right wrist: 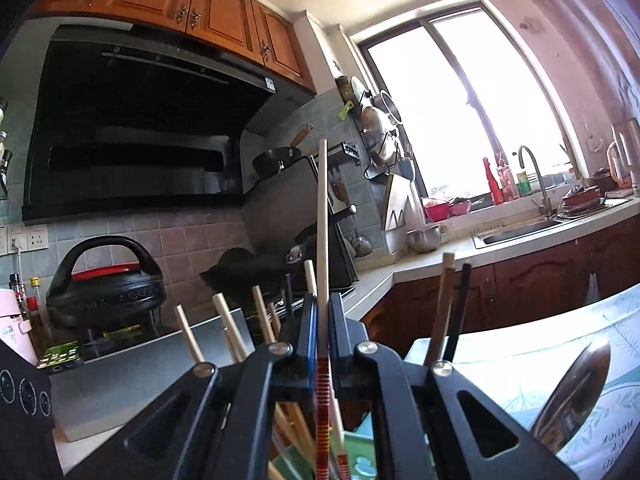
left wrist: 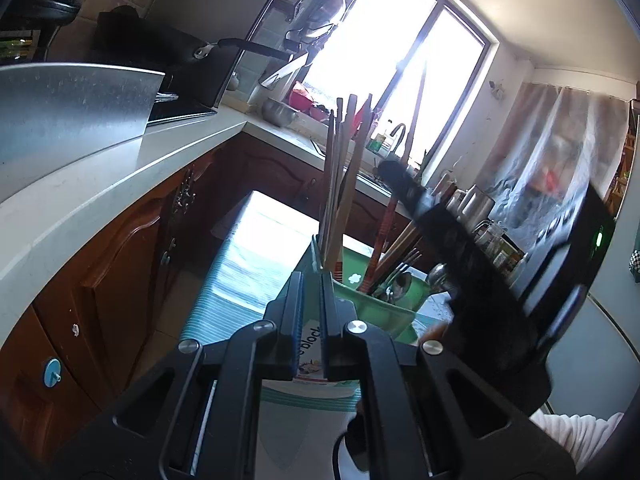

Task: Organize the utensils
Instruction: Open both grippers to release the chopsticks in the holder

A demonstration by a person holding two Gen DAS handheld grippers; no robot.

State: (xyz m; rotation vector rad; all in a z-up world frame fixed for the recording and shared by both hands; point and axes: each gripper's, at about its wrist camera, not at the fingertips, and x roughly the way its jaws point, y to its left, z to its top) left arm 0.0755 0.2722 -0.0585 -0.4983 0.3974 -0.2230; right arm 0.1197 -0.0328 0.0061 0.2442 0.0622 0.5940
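Right claw (right wrist: pixel 322 312) clamped on one chopstick (right wrist: pixel 322 208), left claw (left wrist: pixel 311 292) closed, gripping green holder's (left wrist: pixel 380 312) rim

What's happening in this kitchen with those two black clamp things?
A person is sorting utensils with a handheld claw in each hand. The right claw is shut on a pale chopstick, held upright over the green utensil holder. The left claw is shut too, pinching the holder's rim. Other chopsticks and spoons stand inside.
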